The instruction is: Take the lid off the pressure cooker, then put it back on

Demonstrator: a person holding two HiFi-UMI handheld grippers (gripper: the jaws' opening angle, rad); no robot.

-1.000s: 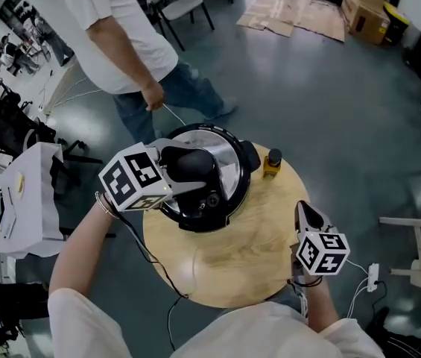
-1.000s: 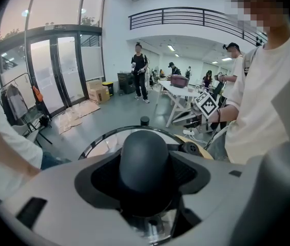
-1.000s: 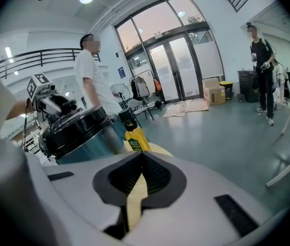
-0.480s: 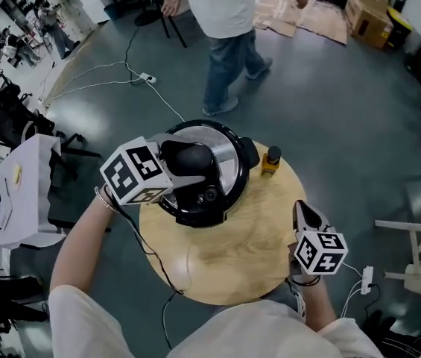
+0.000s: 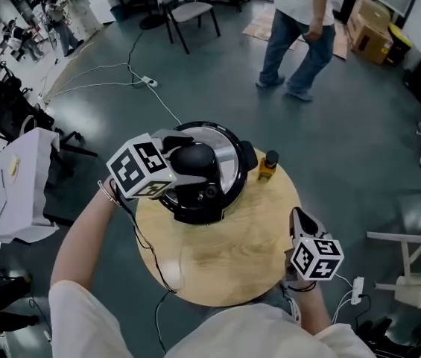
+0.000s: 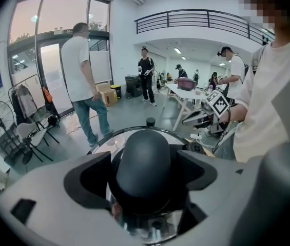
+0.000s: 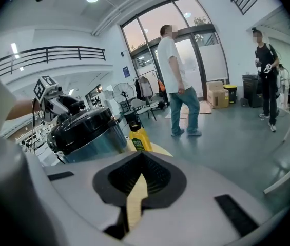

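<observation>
The black and steel pressure cooker [image 5: 231, 171] stands at the far left of the round wooden table [image 5: 232, 263], its lid [image 6: 106, 148] on. My left gripper [image 5: 192, 162] reaches over the lid with one jaw on each side of the black domed knob [image 6: 145, 160]. The jaws are opening and a thin gap shows at each side of the knob. My right gripper [image 5: 298, 215] hovers at the table's right edge, away from the cooker [image 7: 85, 132], shut and empty [image 7: 136, 186].
A small yellow bottle with a black cap [image 5: 269, 165] stands on the table just right of the cooker. A person [image 5: 299, 21] walks across the floor beyond the table. Chairs [image 5: 184, 2] and a floor cable [image 5: 150, 84] lie further back, and a white bundle [image 5: 16, 192] at the left.
The left jaws have spread slightly off the knob. The person behind the table has walked from the left to the right. Neither hand has moved.
</observation>
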